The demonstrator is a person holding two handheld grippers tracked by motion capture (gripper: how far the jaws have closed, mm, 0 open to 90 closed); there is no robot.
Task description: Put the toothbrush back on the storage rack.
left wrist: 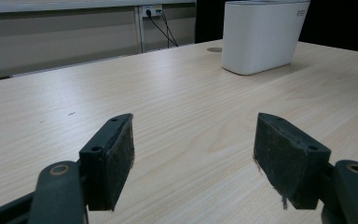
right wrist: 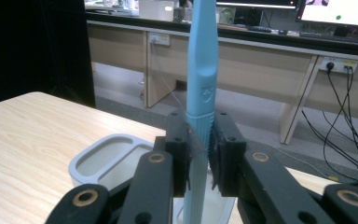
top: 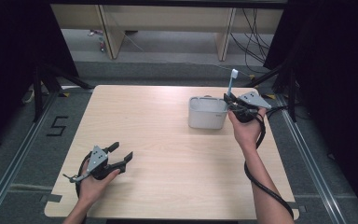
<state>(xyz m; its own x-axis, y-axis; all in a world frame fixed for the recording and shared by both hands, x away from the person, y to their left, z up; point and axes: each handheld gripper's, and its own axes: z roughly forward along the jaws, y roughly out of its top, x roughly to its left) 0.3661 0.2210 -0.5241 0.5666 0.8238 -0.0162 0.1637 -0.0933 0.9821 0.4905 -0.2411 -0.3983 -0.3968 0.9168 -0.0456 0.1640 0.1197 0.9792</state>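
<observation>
Table: one pale wood-grain table (top: 168,154) with rounded corners and a smooth, matte top is carrying the work.
Holder: one white holder (top: 207,113) with rounded corners, smooth plastic by the look of it, is standing toward the far right of the table; its inside is looking split into compartments, though the number is hard to tell.
Toothbrush, look: one light blue toothbrush (right wrist: 200,93), slim and smooth, with a ribbed band low on the handle and a white head (top: 234,73) at the top.
Toothbrush, place: it is standing upright in the right gripper, its lower end sitting just above or inside the near end of the holder; which one is unclear.
Right gripper: the right gripper (top: 232,103) is clamping the toothbrush handle between its two black, rough-faced pads (right wrist: 181,140).
Left gripper: the left gripper (top: 121,156) is resting low over the near left of the table, jaws standing wide apart with nothing between them; pads (left wrist: 121,154) worn and fuzzy.
Count: two grippers, one toothbrush, one holder.
</observation>
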